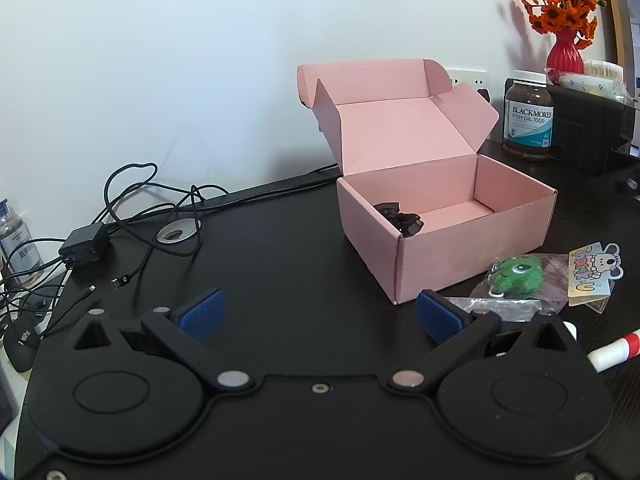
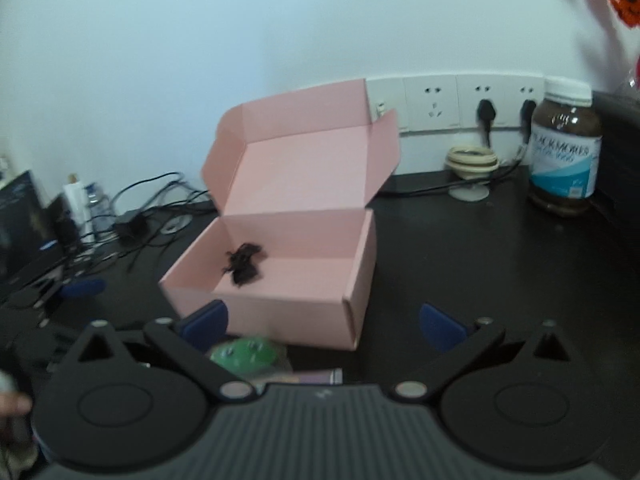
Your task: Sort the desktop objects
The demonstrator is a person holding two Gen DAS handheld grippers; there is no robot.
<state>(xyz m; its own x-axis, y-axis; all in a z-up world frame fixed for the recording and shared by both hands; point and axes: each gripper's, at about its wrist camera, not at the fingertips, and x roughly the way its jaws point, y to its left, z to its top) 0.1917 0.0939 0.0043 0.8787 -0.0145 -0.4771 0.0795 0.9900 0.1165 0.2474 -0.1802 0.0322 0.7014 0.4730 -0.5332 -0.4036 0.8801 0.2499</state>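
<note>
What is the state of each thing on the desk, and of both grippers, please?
pink box: open, lid flaps up.
black item: lying inside the box.
green toy: on the desk beside the box, in a clear bag.
fish oil bottle: upright, capped.
glue stick: lying flat.
left gripper: open, empty.
right gripper: open, empty.

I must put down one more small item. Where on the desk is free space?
Bare desk lies left of the pink box, before the cables. Another bare patch sits between box and fish oil jar. Crowded: box's right front, around the green toy and sticker card.
</note>
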